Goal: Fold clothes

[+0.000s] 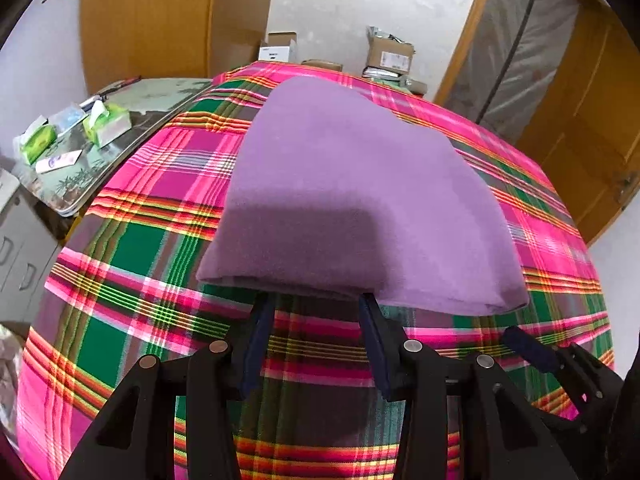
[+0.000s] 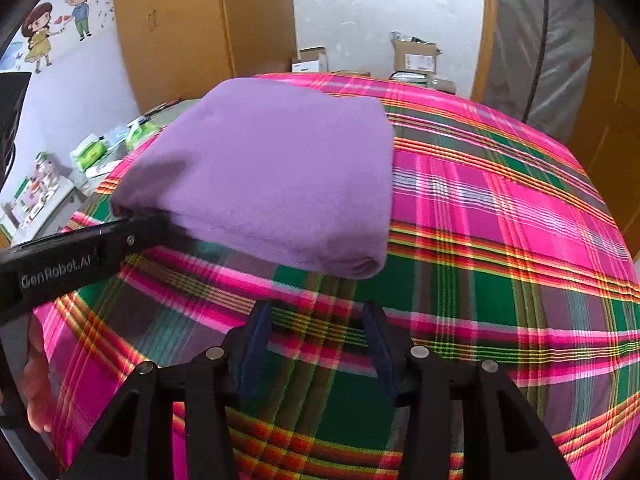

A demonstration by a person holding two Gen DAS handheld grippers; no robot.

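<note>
Garment (image 1: pixel 352 184), purple, folded flat, long axis stretching away ahead of left claw (image 1: pixel 316 300); near edge at parted fingertips. Right claw (image 2: pixel 316 308) gaping, empty, just short.

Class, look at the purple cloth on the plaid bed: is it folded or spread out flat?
Folded. The purple cloth lies as a compact thick rectangle on the plaid cover, with a rounded doubled edge and stacked layers showing along its near side.

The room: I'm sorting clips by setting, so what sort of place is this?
Probably a home bedroom: a plaid-covered bed bears the folded purple cloth, beside a wooden wardrobe and cartoon wall stickers.
</note>
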